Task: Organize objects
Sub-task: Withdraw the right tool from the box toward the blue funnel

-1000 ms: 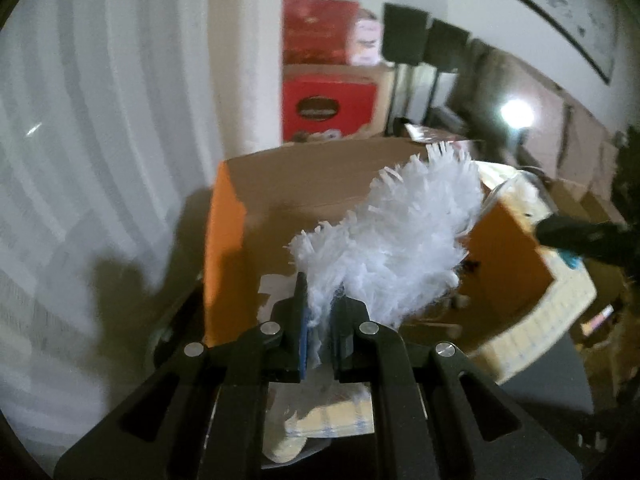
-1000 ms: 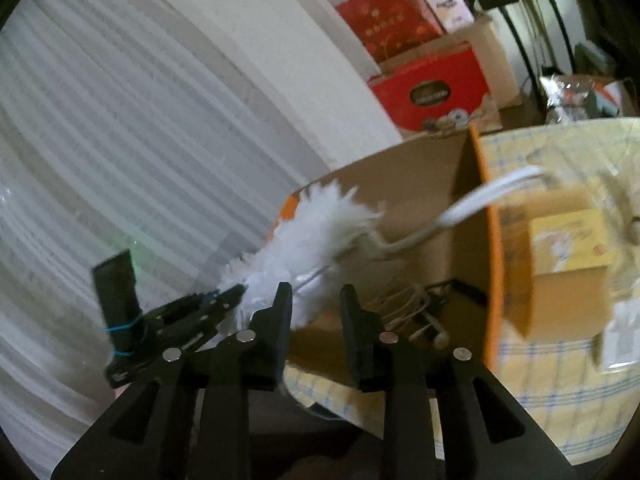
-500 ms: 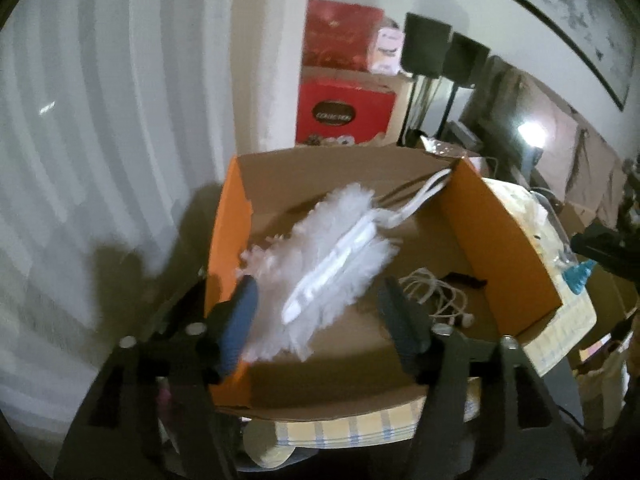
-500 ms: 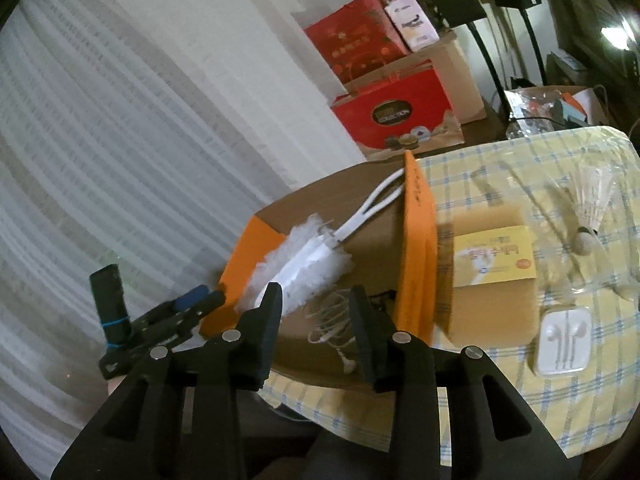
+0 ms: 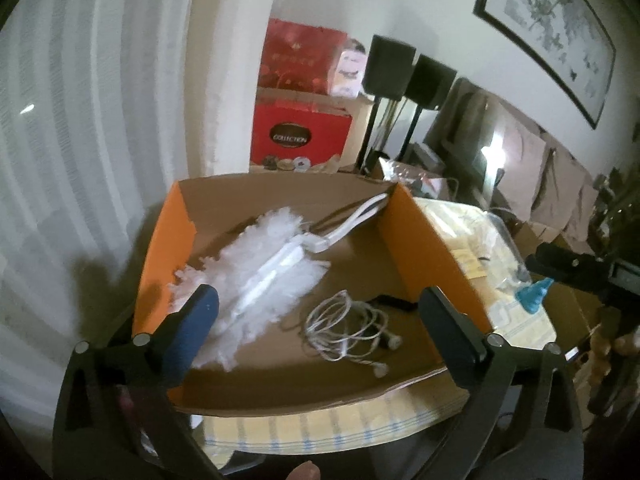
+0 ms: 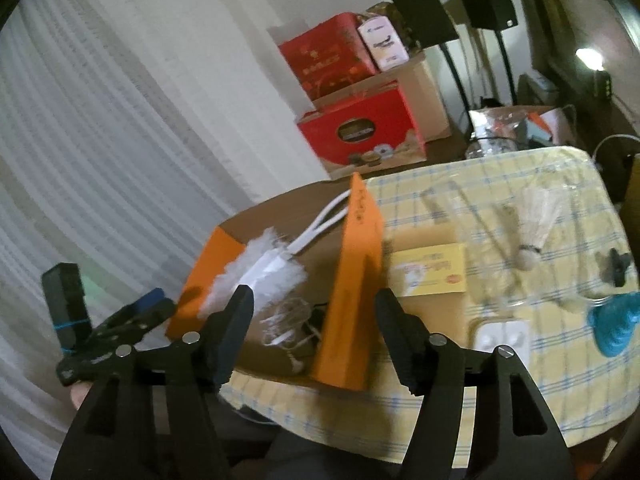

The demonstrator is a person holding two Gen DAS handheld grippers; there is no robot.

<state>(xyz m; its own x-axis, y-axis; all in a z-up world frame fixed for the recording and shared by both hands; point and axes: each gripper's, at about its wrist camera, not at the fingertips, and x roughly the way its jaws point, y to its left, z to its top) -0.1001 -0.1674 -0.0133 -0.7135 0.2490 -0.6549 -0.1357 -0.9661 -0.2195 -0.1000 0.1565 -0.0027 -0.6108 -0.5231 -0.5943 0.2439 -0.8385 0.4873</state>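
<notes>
Both grippers are hanging wide apart, empty.
Left gripper (image 5: 318, 320) and right gripper (image 6: 314, 320) are facing the box (image 5: 424, 236) where a duster (image 5: 264, 276) is lying beside earphones (image 5: 344, 332).

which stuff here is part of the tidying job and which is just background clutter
Part of the job:
- cardboard box
- white duster, in the box
- tangled earphones, in the box
- earphone case, on the tablecloth
- shuttlecock, on the tablecloth

Just lying about:
- red gift boxes
- black speakers
- framed picture
</notes>
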